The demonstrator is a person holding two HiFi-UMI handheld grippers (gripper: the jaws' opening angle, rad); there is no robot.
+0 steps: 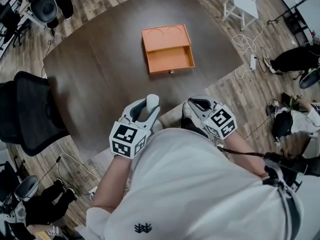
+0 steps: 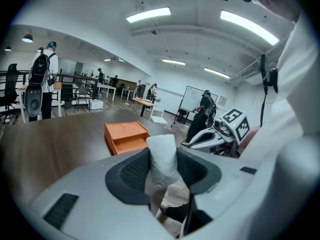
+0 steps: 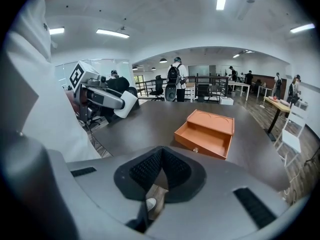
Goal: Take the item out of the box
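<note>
An orange box (image 1: 167,49) sits mid-table with its drawer pulled open toward me, and the drawer looks bare; it also shows as the orange box (image 2: 125,136) and the orange box (image 3: 206,134). My left gripper (image 1: 148,106) is near the table's front edge, close to my body, shut on a white soft roll-shaped item (image 1: 152,102). In the left gripper view the white item (image 2: 162,156) stands upright between the black pads (image 2: 131,171). My right gripper (image 1: 196,104) is beside it, its pads (image 3: 150,170) meeting with nothing between them.
The dark table (image 1: 100,69) spreads between me and the box. A black office chair (image 1: 30,114) stands at its left, a white chair (image 1: 245,4) at the far right. Cables (image 1: 247,49) and bags (image 1: 295,59) lie on the wooden floor. People stand far off.
</note>
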